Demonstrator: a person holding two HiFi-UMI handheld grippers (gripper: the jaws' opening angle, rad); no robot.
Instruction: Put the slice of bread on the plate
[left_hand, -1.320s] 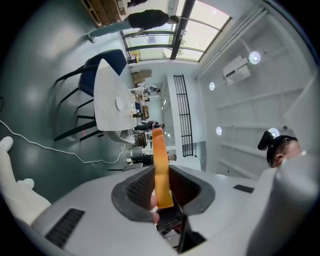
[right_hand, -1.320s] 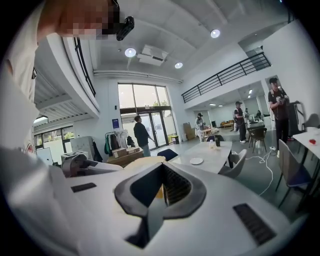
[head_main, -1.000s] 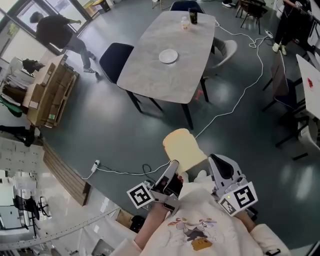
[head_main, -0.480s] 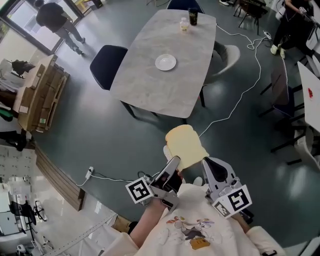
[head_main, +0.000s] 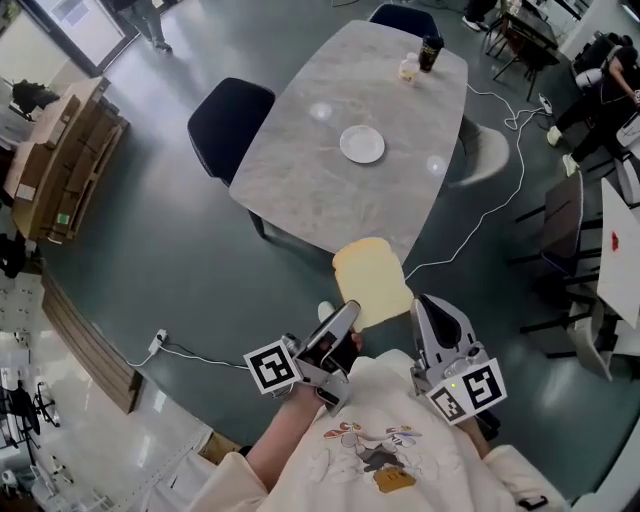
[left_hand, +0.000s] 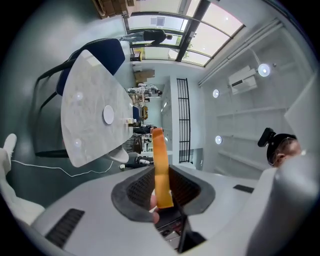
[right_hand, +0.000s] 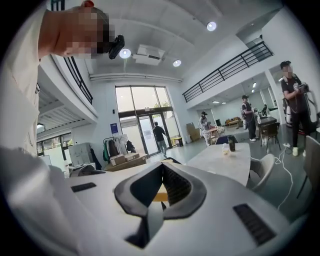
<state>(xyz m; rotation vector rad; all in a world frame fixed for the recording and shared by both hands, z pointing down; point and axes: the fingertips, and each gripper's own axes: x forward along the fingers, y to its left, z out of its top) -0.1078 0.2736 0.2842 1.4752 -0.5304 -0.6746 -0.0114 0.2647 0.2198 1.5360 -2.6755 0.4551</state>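
A pale yellow slice of bread (head_main: 372, 282) sticks out flat in front of me, with my left gripper (head_main: 346, 318) shut on its near edge. In the left gripper view the bread (left_hand: 160, 160) shows edge-on between the jaws. The white plate (head_main: 362, 144) lies bare on the grey marble table (head_main: 300, 190), well ahead of the bread; the same plate (left_hand: 108, 114) appears small in the left gripper view. My right gripper (head_main: 428, 306) is held close to my body, right of the bread, shut on nothing.
A small bottle (head_main: 407, 68) and a dark cup (head_main: 431, 47) stand at the table's far end. A dark blue chair (head_main: 228, 118) sits at its left, a grey chair (head_main: 482, 152) at its right. A white cable (head_main: 492, 196) runs over the floor. Cardboard boxes (head_main: 60, 160) stand at the left.
The table and plate have shifted right and a little lower in the head view. The bread stays in the left gripper; both grippers keep their pose.
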